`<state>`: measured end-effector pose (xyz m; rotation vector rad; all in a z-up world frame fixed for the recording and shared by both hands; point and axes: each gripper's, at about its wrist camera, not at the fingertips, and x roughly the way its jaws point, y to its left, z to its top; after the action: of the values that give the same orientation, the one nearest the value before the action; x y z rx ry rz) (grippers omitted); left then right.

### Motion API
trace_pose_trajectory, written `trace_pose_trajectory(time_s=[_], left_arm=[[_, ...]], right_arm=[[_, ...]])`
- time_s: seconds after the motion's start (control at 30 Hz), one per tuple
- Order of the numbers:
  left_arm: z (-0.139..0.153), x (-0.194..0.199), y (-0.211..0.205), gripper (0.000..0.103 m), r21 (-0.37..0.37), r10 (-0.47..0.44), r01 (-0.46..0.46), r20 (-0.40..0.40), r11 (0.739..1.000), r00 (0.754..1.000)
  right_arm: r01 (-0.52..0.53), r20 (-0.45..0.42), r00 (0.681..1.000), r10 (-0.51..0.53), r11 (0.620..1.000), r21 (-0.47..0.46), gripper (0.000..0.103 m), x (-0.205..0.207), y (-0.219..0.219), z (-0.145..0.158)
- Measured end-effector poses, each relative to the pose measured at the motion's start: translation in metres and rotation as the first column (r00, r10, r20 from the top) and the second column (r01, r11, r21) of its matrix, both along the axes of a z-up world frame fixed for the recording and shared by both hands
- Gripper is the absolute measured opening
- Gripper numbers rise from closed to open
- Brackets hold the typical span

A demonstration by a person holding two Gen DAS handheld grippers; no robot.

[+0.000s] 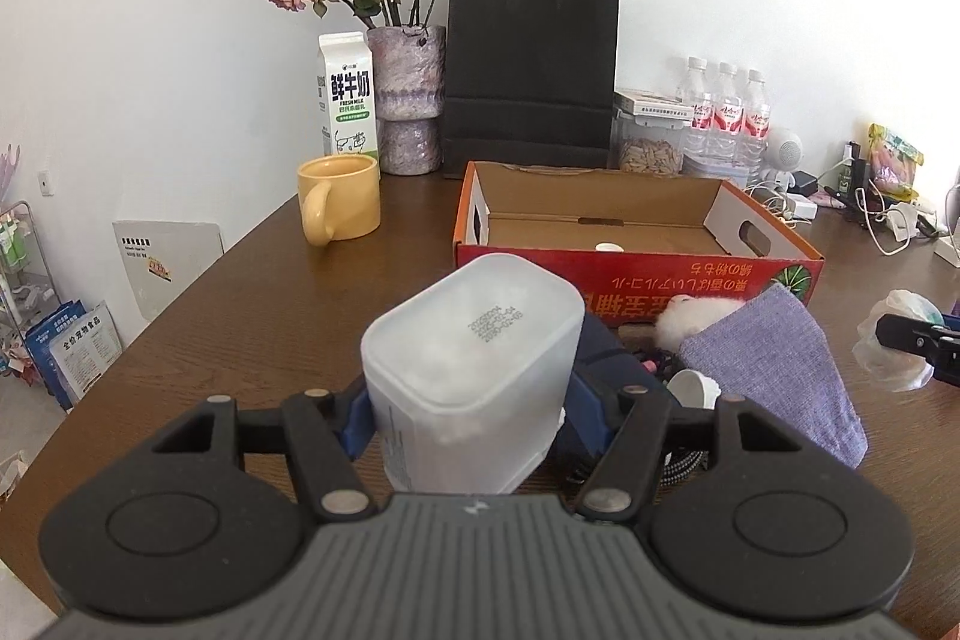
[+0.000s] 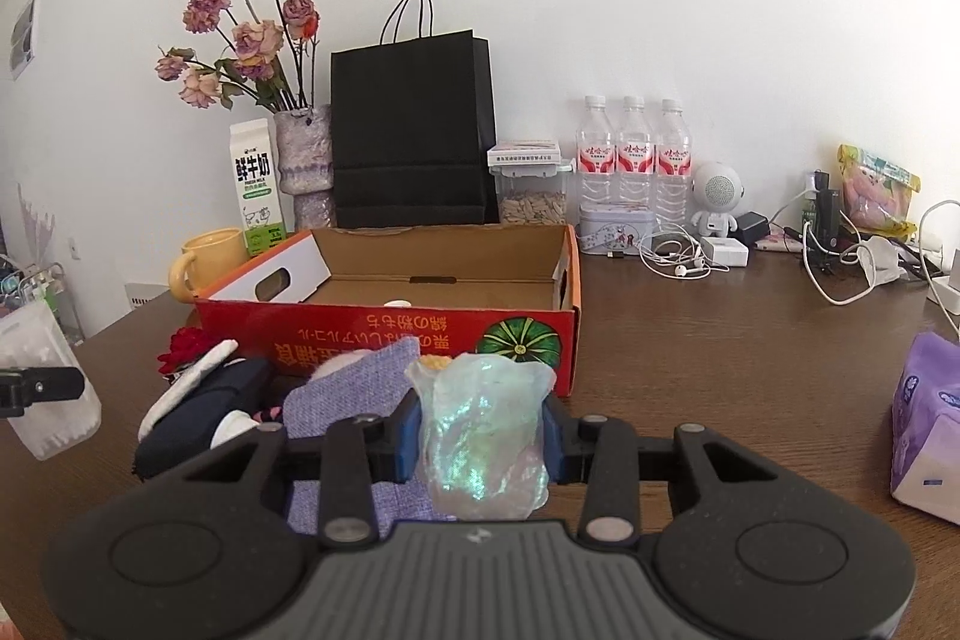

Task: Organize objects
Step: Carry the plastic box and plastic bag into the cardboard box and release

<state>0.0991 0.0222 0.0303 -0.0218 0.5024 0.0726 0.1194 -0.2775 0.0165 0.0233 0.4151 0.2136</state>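
Left wrist view: left gripper [image 1: 468, 418] pinches a translucent white plastic container [image 1: 474, 376]; right gripper [image 2: 480, 439] pinches an iridescent crumpled plastic bag [image 2: 483, 436]. Both items are held clear of the brown wooden table [image 2: 720, 376], presumably for transfer into the red cardboard tray [image 2: 384, 334] ahead.

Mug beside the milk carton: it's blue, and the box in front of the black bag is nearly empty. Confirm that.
One error: the mug is yellow, not blue, as the left wrist view shows. It does stand beside the milk carton, and the box before the black bag is nearly empty.
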Motion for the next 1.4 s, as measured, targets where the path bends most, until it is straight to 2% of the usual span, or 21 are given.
trace_pose_trajectory(time_s=[0.63,1.03,1.4], left_arm=[[0.021,0.03,-0.021,0.064,0.007,-0.064,0.064,0.035,0.998,0.997],[0.027,0.08,-0.032,0.064,0.007,-0.087,0.086,0.046,0.996,0.995],[0.021,0.141,-0.042,0.064,-0.01,-0.112,0.113,0.044,0.994,0.993]], right_arm=[[-0.08,0.057,0.995,0.08,0.997,-0.012,0.037,0.011,0.038,0.03],[-0.108,0.059,0.992,0.108,0.994,-0.009,0.037,0.053,0.052,0.033],[-0.122,0.066,0.99,0.122,0.992,-0.016,0.037,0.114,0.061,0.031]])
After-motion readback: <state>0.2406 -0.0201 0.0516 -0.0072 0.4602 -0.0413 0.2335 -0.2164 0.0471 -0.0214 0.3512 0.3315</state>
